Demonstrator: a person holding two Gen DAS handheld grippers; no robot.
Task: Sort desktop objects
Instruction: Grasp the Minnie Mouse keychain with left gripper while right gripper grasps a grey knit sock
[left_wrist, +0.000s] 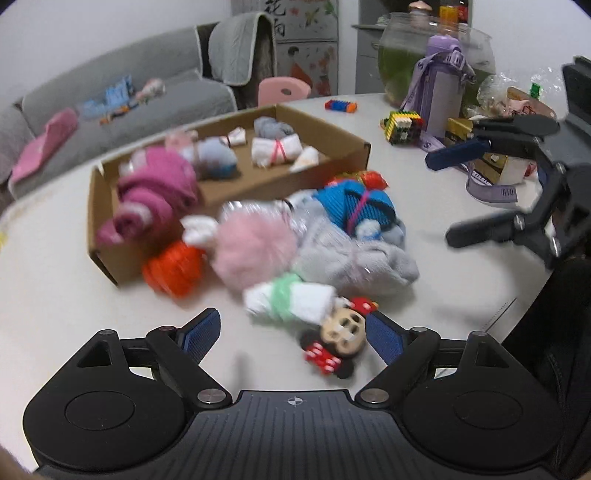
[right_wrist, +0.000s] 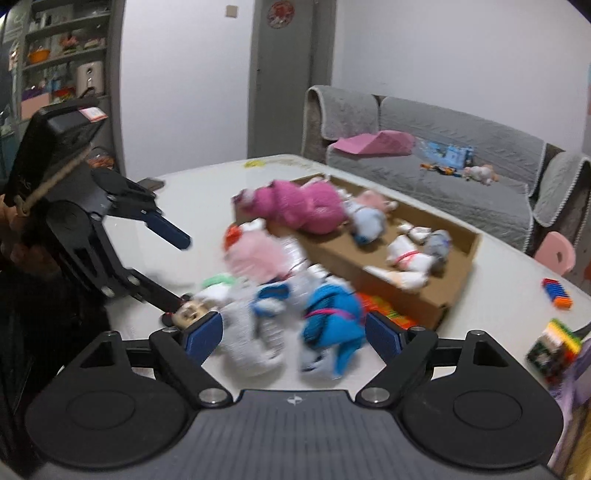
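With both your left gripper (left_wrist: 291, 334) and right gripper (right_wrist: 293, 334) spread and empty over the pile (left_wrist: 314, 243) just ahead of them, beside the box (left_wrist: 343, 133), closing now risks snagging two soft bundles together.

Cardboard box (left_wrist: 96, 206) on table (left_wrist: 55, 295), rolled socks (left_wrist: 271, 149) inside; sock pile (left_wrist: 332, 236) just beside; mouse figure (left_wrist: 341, 334) nearest.
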